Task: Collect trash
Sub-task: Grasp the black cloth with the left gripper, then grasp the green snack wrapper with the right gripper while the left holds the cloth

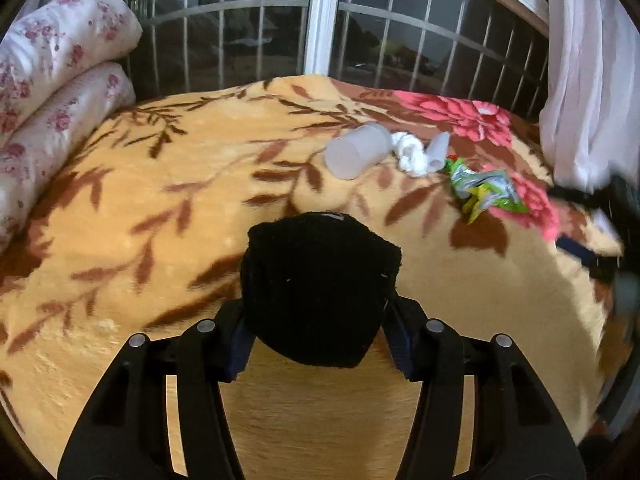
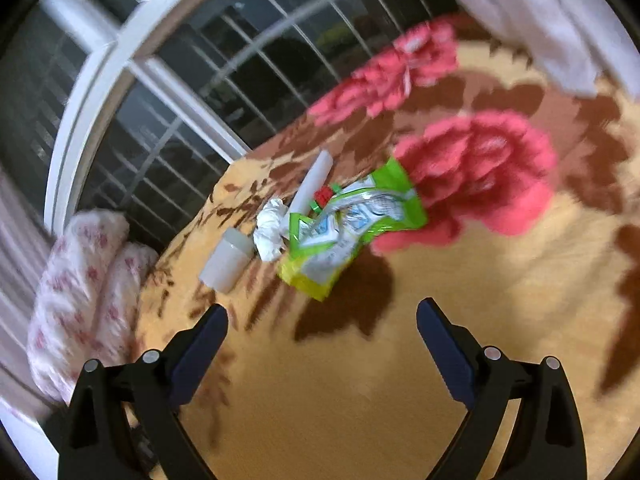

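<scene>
Trash is all bunched together on the floral blanket: green snack wrapper, crumpled tissue touching its window-side edge, translucent plastic cup lying on its side just beyond the tissue, plus a whitish tube behind the wrapper. Right gripper is spread wide with nothing in it, close to the wrapper. Left gripper is pinching a black cloth bundle, well back from the wrapper.

no legible txt, wrapper print blurred
</scene>
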`<move>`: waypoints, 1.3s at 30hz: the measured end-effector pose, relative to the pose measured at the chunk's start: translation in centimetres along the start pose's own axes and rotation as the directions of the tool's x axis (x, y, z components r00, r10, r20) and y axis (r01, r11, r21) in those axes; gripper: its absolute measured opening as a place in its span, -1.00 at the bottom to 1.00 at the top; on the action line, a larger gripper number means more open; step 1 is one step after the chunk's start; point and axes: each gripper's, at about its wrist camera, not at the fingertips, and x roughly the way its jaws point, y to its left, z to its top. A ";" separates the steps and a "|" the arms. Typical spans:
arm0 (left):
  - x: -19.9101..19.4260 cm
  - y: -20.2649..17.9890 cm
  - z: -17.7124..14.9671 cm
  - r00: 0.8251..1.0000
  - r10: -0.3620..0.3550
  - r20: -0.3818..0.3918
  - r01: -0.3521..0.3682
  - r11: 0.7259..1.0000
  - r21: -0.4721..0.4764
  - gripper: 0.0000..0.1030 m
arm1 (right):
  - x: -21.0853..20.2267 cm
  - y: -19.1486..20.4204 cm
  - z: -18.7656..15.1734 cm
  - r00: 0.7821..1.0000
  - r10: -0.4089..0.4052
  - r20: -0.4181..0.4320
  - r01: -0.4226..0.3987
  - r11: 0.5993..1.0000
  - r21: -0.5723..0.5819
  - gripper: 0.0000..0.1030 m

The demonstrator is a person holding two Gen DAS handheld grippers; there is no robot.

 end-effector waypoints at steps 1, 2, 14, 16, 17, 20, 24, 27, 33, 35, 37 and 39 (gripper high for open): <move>0.3 0.2 -0.1 1.000 0.021 -0.013 -0.021 1.000 0.003 0.04 | 1.1 -0.2 1.0 1.000 0.002 -0.023 -0.001 0.998 0.064 0.82; 0.6 0.6 -0.3 0.999 0.016 -0.034 -0.016 1.000 -0.006 0.04 | 2.1 -0.4 1.9 0.999 -0.009 -0.039 0.014 0.991 0.132 0.82; -0.3 2.9 -0.4 1.000 0.011 -0.021 -0.013 0.997 -0.077 0.05 | 9.4 -0.2 3.9 0.975 -0.177 -0.135 0.215 0.910 0.355 0.13; -0.3 2.9 -0.4 1.000 0.006 -0.023 -0.008 0.997 -0.075 0.05 | 10.4 -0.9 4.0 0.973 -0.185 -0.139 0.225 0.894 0.386 0.13; -0.3 2.8 -0.3 1.000 0.004 -0.024 -0.005 0.997 -0.073 0.05 | 10.5 -1.0 4.0 0.974 -0.185 -0.131 0.222 0.892 0.393 0.11; -0.3 2.7 -0.4 1.000 0.001 -0.023 -0.002 0.998 -0.066 0.05 | 10.0 -0.3 3.8 0.975 -0.199 -0.101 0.222 0.918 0.329 -0.28; -0.5 2.6 -0.5 1.000 -0.007 -0.016 0.006 0.998 -0.063 0.05 | 7.3 1.0 2.8 0.985 -0.171 -0.032 0.174 0.964 0.200 -0.35; -0.7 2.5 -0.6 1.000 -0.007 -0.009 0.007 0.998 -0.059 0.05 | 4.2 1.8 1.8 0.993 -0.121 0.007 0.120 0.990 0.076 -0.35; -1.8 1.6 -1.0 0.999 -0.038 0.035 0.040 0.999 -0.036 0.05 | -2.1 3.5 -2.6 0.994 -0.091 0.056 0.102 0.967 -0.232 -0.35; -2.5 1.1 -1.2 0.997 -0.048 0.069 0.049 0.999 -0.010 0.05 | -4.2 3.6 -4.8 0.993 -0.090 0.074 0.109 0.943 -0.314 -0.35; -3.4 0.6 -1.6 0.993 -0.051 0.108 0.050 0.999 0.017 0.05 | -6.0 3.9 -6.8 0.993 -0.079 0.086 0.106 0.919 -0.380 -0.35; -4.8 0.3 -2.3 0.987 -0.073 0.141 0.067 0.997 0.042 0.05 | -8.2 4.3 -9.2 0.994 -0.055 0.096 0.092 0.886 -0.454 -0.35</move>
